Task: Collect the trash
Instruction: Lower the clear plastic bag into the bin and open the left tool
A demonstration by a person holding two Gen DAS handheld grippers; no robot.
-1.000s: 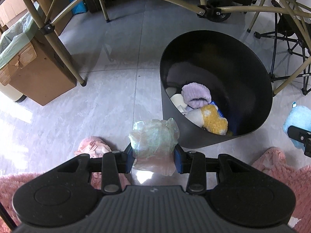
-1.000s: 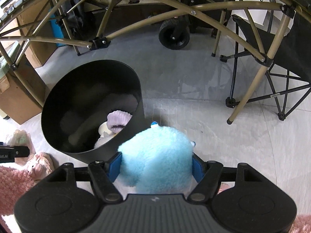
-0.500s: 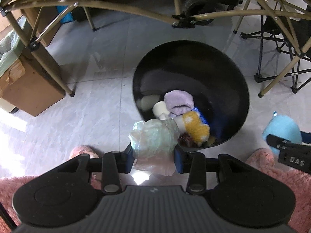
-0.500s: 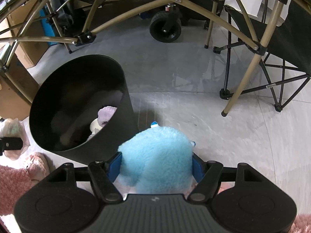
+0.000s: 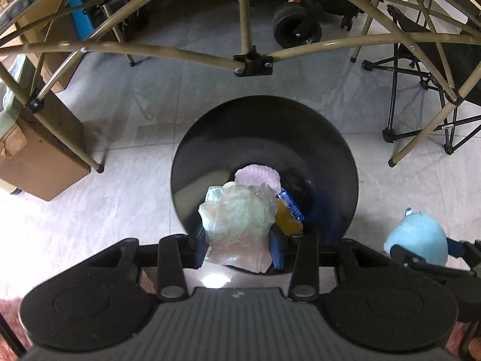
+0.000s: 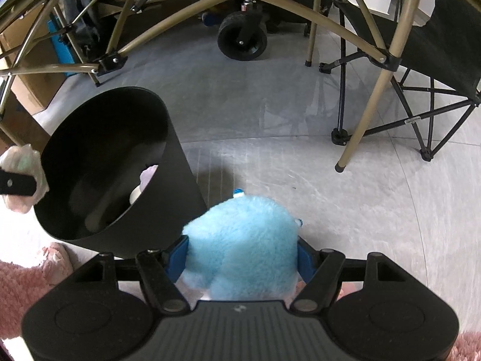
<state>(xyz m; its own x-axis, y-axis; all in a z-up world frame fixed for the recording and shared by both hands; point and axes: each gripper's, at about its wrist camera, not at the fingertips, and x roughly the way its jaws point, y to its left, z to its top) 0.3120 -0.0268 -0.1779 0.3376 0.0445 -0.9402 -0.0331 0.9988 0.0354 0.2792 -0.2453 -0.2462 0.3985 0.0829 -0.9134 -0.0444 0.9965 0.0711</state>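
My left gripper (image 5: 239, 248) is shut on a crumpled clear plastic bag (image 5: 237, 219) and holds it over the near rim of the black round bin (image 5: 330, 138). The bin holds a lilac fluffy item (image 5: 257, 176), a yellow item (image 5: 288, 221) and a blue-capped bottle (image 5: 290, 206). My right gripper (image 6: 240, 260) is shut on a light blue plush toy (image 6: 243, 237), just right of the bin (image 6: 177, 162). The toy also shows in the left wrist view (image 5: 418, 239). The bag shows at the left edge of the right wrist view (image 6: 21, 162).
A tan folding frame (image 5: 252, 57) arches over the floor beyond the bin. A cardboard box (image 5: 39, 150) stands at left, a black folding chair (image 6: 421, 69) at right, a wheeled cart (image 6: 242, 40) behind. Pink fluffy rug (image 6: 18, 282) and a pink item (image 6: 55, 257) lie near me.
My left gripper moved right and forward with the bag, from beside the bin to over its near rim. My right gripper rose and shifted slightly right with the toy.
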